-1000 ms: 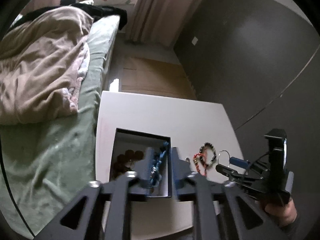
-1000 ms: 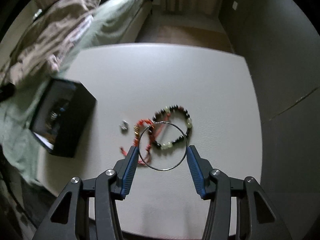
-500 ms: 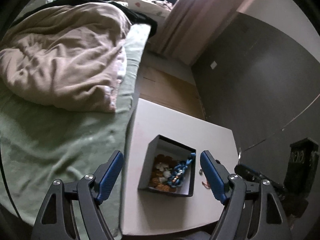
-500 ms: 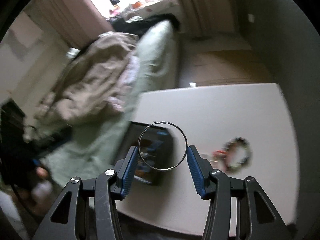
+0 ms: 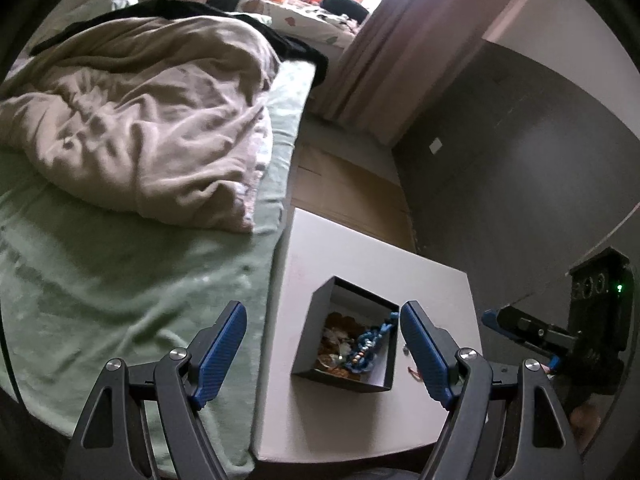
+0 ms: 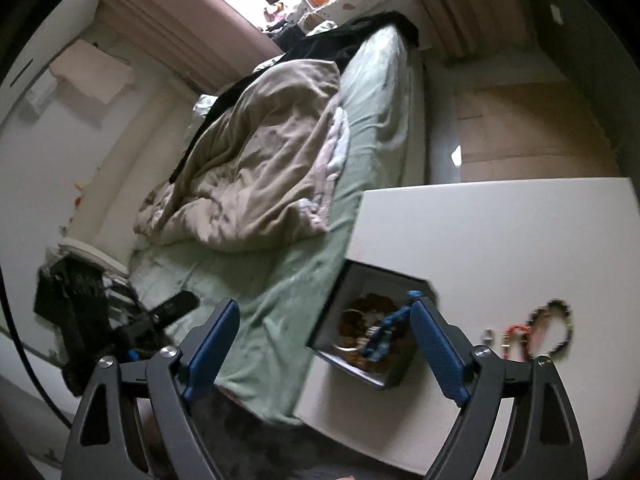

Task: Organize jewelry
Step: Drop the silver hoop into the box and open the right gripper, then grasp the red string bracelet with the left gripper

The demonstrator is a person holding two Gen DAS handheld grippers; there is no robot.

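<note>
A dark open box (image 5: 340, 380) stands on the white table (image 5: 360, 420) with brown beads and a blue braided bracelet (image 5: 368, 344) draped over its right wall. My left gripper (image 5: 324, 354) hangs open above and in front of it, holding nothing. In the right wrist view my right gripper (image 6: 324, 346) is over the box (image 6: 394, 374), its jaws opening wide with nothing between them. The thin wire hoop is gone from its fingers; I cannot tell if it lies in the box. A dark beaded bracelet (image 6: 556, 328), a red bracelet (image 6: 516, 336) and a small ring (image 6: 486, 336) lie right of the box.
A bed with a green sheet (image 5: 120, 280) and a beige duvet (image 5: 152, 128) runs along the table's left edge. A dark wall (image 5: 520, 180) borders the table's right side. The far half of the table (image 6: 500, 240) is bare. Curtains and wooden floor lie beyond.
My left gripper let go of the blue bracelet in the box and drew back and up. My right gripper carried the hoop from the table over the box, then spread its jaws; the hoop left them.
</note>
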